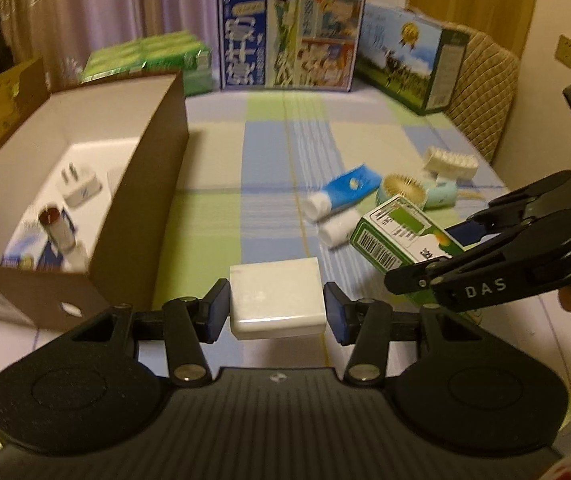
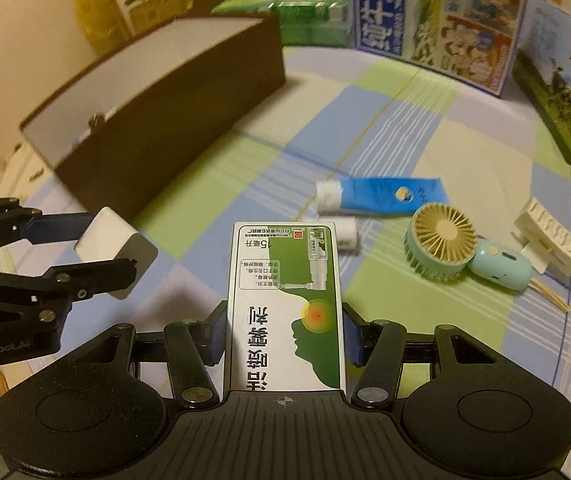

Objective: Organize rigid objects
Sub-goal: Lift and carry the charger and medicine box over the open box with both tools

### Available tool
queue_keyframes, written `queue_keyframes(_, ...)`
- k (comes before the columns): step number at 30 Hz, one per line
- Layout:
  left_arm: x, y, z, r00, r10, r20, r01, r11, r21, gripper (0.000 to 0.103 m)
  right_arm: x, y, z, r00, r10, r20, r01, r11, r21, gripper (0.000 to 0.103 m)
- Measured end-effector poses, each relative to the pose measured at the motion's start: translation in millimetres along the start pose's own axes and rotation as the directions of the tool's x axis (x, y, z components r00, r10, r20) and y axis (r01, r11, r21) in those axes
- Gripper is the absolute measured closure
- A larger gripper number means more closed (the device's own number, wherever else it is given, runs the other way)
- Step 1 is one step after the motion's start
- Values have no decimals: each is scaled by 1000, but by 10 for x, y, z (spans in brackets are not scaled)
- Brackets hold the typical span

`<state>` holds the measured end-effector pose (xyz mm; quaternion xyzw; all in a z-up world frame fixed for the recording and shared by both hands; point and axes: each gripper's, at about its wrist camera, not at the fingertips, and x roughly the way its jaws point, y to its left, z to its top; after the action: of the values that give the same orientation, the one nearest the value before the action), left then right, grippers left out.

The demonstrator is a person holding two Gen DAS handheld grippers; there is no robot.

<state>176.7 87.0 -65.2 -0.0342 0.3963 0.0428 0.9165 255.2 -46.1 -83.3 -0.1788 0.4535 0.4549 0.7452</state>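
Above the checked table [image 1: 269, 152], the left claw [image 1: 276, 309] grips a white block [image 1: 275, 300] and the right claw [image 2: 283, 336] a green carton [image 2: 285, 304], both apparently bound for the brown box [image 1: 141, 184], where sorted items already lie.

A white square charger block [image 1: 275, 298] is clamped in the left tongs [image 1: 276, 307], lifted off the checked tabletop [image 1: 269, 168]. A green-and-white medicine carton [image 2: 285, 304] sits lengthwise in the right tongs [image 2: 284, 334]. A blue tube [image 2: 377, 196], small white roll [image 2: 345, 236], mint handheld fan [image 2: 441, 246] and cream clip [image 2: 551, 236] lie near together on the tabletop.
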Motion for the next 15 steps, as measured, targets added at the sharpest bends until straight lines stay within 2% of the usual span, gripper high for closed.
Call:
queue_keyframes(7,-230,164,279,996,-68,50,66,997,46,58,-216,131,230,996,-8,84,2,997,74,51)
queue_keyframes(15,-443,549,548,991,-82,102,76,995,60,58,-340,486,599,983,27,182,-43,996,80,51)
